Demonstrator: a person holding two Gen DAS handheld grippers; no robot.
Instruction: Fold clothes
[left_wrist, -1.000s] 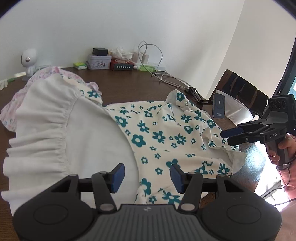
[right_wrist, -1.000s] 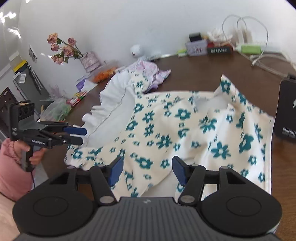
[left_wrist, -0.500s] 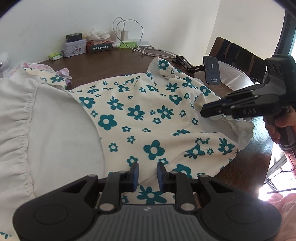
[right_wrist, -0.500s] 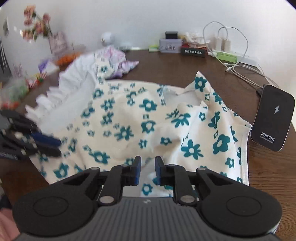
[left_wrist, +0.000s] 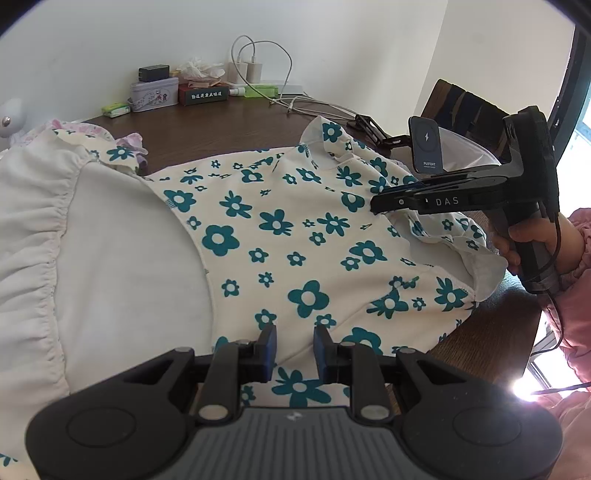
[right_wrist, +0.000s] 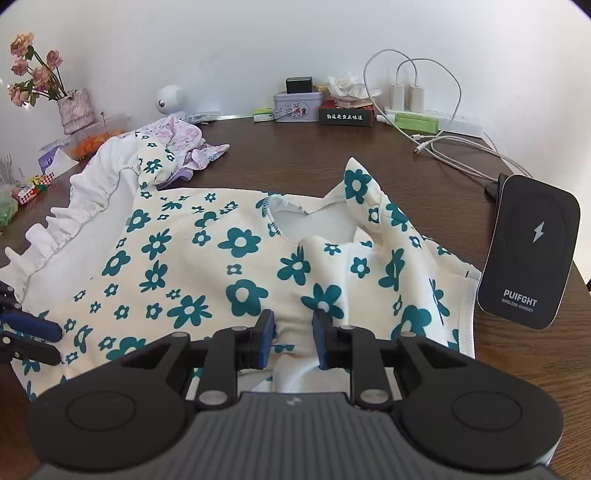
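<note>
Dress (left_wrist: 295, 236): lying spread on the desk (right_wrist: 295, 155), ready for folding.
Left hand-held gripper (left_wrist: 294, 345): jaws narrowed, pinching the near hem for lifting.
Right hand-held gripper (right_wrist: 293, 332): jaws opening slightly, cloth bunching between them.
Hidden: pad contact is sitting under cloth; the hem's far left is running out of view.

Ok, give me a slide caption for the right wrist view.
Right gripper opening slightly around the near edge of a floral dress on a brown table, wireless charger alongside.
</note>
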